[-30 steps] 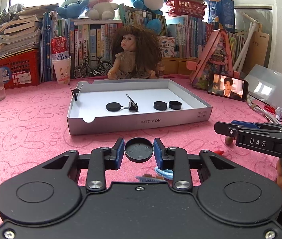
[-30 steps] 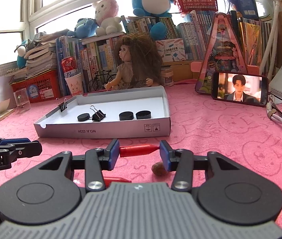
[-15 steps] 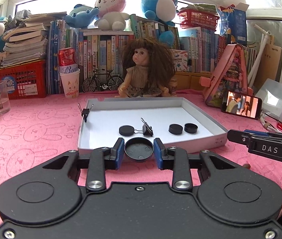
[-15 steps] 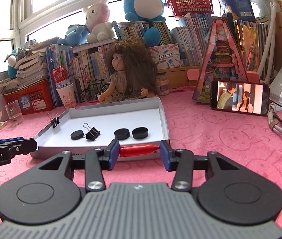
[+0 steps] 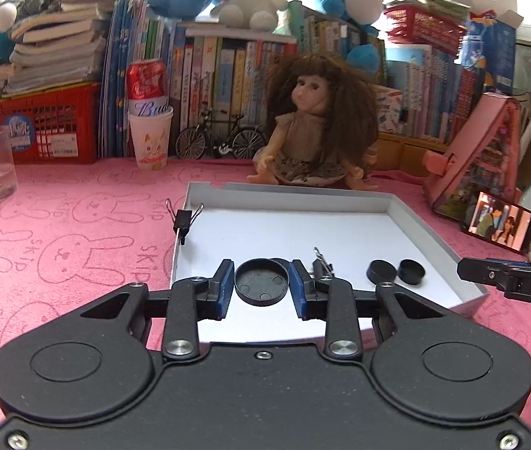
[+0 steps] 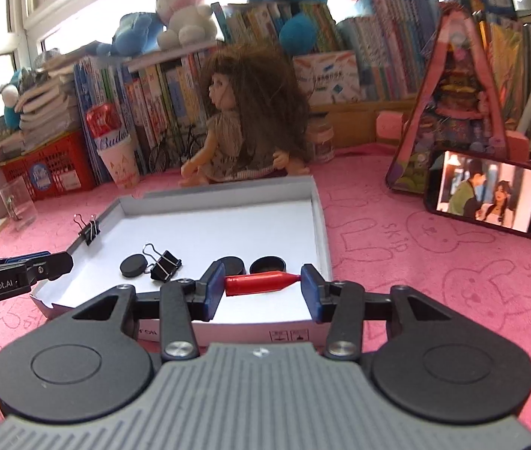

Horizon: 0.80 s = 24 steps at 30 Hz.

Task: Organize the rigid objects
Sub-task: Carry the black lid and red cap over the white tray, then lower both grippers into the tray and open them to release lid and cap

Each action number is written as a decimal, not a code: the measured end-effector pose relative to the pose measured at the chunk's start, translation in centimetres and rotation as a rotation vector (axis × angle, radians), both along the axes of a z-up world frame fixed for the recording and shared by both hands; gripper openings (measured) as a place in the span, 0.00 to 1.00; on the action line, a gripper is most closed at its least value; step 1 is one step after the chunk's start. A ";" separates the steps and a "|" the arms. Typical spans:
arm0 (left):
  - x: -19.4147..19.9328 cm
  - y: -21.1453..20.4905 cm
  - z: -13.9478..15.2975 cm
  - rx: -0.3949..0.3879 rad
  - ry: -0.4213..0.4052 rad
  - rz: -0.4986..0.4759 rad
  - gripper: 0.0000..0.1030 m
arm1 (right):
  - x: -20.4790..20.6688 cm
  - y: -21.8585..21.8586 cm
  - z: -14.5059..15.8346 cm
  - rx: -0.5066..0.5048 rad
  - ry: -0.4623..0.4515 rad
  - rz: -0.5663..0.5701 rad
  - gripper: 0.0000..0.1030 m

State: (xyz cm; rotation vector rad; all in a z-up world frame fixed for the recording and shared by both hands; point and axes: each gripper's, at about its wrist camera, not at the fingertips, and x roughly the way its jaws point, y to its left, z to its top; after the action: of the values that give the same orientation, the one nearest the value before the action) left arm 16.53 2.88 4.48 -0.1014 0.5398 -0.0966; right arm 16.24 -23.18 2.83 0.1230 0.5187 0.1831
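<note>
Item one: my left gripper, blue pads clamped on a round black plastic cap, hollow side facing me, held over the near part of the shallow white cardboard tray.

Item two: my right gripper, clamped end to end on a red pointed plastic pen cap, held over the tray's near right corner.

In the tray: three black round lids, one loose black binder clip; another clipped on the left wall. The tray lies on the pink counter.

Both wrist cams look fwd and slightly down, close over the white tray. Left cam faces the doll at 12 o'clock; right cam has it at 11. Shared: tray, doll, bookshelf, phone.
</note>
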 end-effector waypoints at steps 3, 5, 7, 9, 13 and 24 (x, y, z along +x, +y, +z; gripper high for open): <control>1.7 0.5 -0.5 0.000 0.027 0.018 0.29 | 1.9 0.2 -0.2 -0.023 0.057 -0.001 0.49; 2.8 0.7 -0.8 -0.005 0.051 0.036 0.29 | 3.0 0.3 -0.5 -0.028 0.089 0.001 0.49; 3.7 1.0 -1.2 -0.009 0.074 0.043 0.29 | 4.1 0.3 -0.7 -0.031 0.121 -0.009 0.49; 4.4 1.0 -1.6 -0.005 0.092 0.053 0.29 | 5.2 0.1 -0.7 -0.012 0.160 -0.021 0.49; 5.4 1.1 -2.0 0.002 0.107 0.069 0.29 | 7.1 -0.1 -0.4 0.028 0.226 -0.054 0.49; 6.6 0.8 -2.7 0.038 0.125 0.086 0.29 | 10.1 1.8 -0.1 -0.117 0.326 -0.112 0.48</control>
State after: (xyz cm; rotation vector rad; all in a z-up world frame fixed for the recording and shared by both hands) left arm 23.11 3.68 1.74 -0.0942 0.6611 0.0037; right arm 26.31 -21.42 2.73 0.0675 0.8435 0.0215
